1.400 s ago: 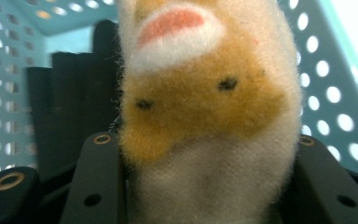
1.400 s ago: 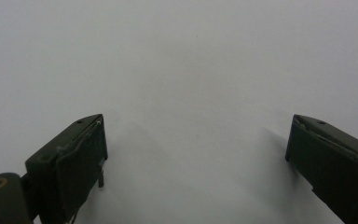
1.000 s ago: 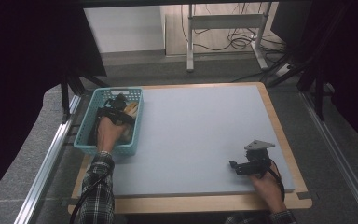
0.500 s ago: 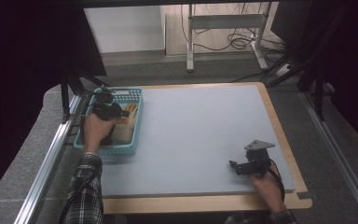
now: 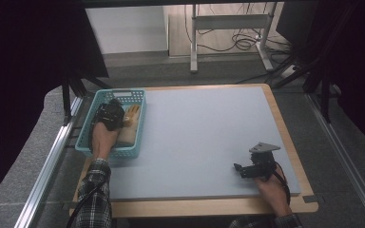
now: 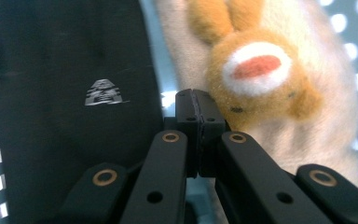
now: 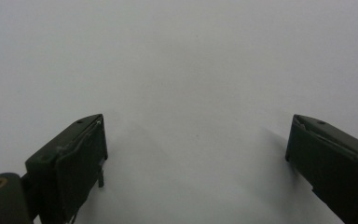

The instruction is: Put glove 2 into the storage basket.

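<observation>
Inside the teal basket (image 5: 88,137) at the table's left, the left gripper (image 6: 196,105) has just snapped its jaws fully together with nothing pinched between them, its tips beside a tan plush rabbit (image 6: 261,74) and a black fabric item (image 6: 74,93) lying in the basket. Well apart, the right gripper (image 7: 196,140) rests on the bare grey mat (image 5: 204,133) with its jaws wide and empty. Lifting now would likely bring up nothing, since the closed tips sit next to the plush rather than around it.
</observation>
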The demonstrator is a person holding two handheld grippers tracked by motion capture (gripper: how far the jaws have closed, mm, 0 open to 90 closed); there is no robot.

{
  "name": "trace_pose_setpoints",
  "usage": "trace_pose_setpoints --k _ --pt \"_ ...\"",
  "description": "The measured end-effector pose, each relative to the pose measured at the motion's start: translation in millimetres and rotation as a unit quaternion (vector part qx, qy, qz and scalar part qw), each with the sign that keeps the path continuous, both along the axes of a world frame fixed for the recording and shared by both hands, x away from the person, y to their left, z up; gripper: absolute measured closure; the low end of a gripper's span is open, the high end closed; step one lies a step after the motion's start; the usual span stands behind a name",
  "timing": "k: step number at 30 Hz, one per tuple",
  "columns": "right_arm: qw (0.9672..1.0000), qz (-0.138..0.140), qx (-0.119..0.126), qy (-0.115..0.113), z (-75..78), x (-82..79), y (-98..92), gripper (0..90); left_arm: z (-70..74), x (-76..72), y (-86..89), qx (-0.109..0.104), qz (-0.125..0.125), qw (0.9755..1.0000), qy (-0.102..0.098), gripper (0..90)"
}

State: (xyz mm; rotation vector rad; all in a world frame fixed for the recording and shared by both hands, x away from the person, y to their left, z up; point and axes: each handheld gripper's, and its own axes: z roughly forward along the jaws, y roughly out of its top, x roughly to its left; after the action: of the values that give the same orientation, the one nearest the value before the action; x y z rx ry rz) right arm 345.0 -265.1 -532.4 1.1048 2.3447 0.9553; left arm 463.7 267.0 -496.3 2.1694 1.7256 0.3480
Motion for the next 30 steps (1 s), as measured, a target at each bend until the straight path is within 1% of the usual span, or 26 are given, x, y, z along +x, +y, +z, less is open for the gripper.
trace_pose_setpoints --k 2,5,10,12,17,24,29,30 --pt "1.0 0.0 0.001 0.001 0.0 0.0 0.1 5.1 0.3 0.2 -4.4 -0.001 -0.004 1.0 -0.001 90.0" --pt "1.0 0.0 0.0 0.0 0.0 -0.1 0.0 5.1 0.0 -0.1 -6.3 -0.013 -0.006 0.9999 -0.003 90.0" --pt "1.0 0.0 0.0 0.0 0.0 0.0 0.0 5.1 -1.1 -1.5 2.6 -0.04 0.0 0.9991 -0.011 90.0" --pt "1.0 0.0 0.0 0.0 0.0 0.0 0.0 5.1 0.6 -2.7 5.5 -0.037 0.001 0.9992 -0.017 88.4" --pt "1.0 0.0 0.0 0.0 0.0 -0.1 0.0 5.1 6.5 -5.9 10.4 -0.035 0.008 0.9986 -0.039 77.5" --pt "1.0 0.0 0.0 0.0 0.0 -0.1 0.0 5.1 14.6 -10.4 16.7 -0.03 0.012 0.9978 -0.057 69.0" --pt "1.0 0.0 0.0 0.0 0.0 -0.1 0.0 5.1 18.6 -13.7 20.9 -0.016 0.016 0.9974 -0.068 61.1" --pt "1.0 0.0 0.0 0.0 0.0 -0.1 0.0 5.1 19.3 -14.4 21.6 -0.016 0.019 0.9973 -0.07 59.9"
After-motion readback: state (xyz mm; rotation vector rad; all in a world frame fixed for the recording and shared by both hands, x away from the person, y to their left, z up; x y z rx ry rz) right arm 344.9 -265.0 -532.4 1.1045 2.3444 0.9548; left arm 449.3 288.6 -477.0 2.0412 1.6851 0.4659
